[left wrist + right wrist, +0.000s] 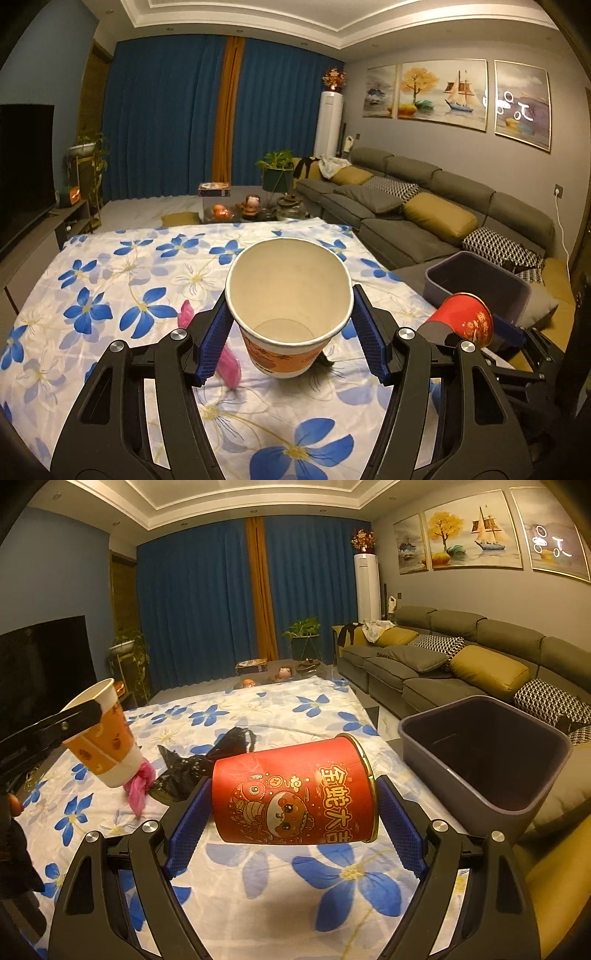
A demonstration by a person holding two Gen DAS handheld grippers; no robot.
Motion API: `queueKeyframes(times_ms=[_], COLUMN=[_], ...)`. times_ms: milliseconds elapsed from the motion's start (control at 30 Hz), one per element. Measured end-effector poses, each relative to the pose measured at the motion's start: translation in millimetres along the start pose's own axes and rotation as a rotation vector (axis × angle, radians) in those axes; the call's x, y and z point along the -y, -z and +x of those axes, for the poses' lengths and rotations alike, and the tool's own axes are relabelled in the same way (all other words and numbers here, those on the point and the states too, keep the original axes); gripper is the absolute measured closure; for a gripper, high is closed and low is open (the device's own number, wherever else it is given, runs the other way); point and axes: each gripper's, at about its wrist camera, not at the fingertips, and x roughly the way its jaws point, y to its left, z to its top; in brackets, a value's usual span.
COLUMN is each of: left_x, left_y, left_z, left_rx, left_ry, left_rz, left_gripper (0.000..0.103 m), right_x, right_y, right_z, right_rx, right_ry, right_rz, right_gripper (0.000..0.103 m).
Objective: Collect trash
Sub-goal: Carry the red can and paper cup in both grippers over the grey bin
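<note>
Beside bin (484,760), black bag (199,764), pink scrap (138,779), floral cloth (258,878)

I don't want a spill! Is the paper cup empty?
Empty: the left wrist view looks straight into the paper cup, showing a bare, dry bottom.

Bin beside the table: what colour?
Dark purple-grey plastic bin, clearest in the right wrist view.
</note>
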Motion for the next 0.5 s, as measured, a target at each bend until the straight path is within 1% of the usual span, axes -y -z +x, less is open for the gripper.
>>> queueKeyframes(times_ms=[267,500], left_x=[28.5,57.7], left_y=[-0.6,0.2], left_z=[7.1,26.2], left_rx=[-0.016,-0.037], left_ry=[0.033,0.082], left_rz=[0.029,0.046], left_gripper=[0.041,0.041], right_x=[25.5,50.8], right_y=[-0.9,-8.0], right_z=[-5.8,-8.5], right_rx=[0.014,0.033], right_ry=[0.015,0.061], right_rz=[0.020,0.025], right_gripper=[0.019,0.019])
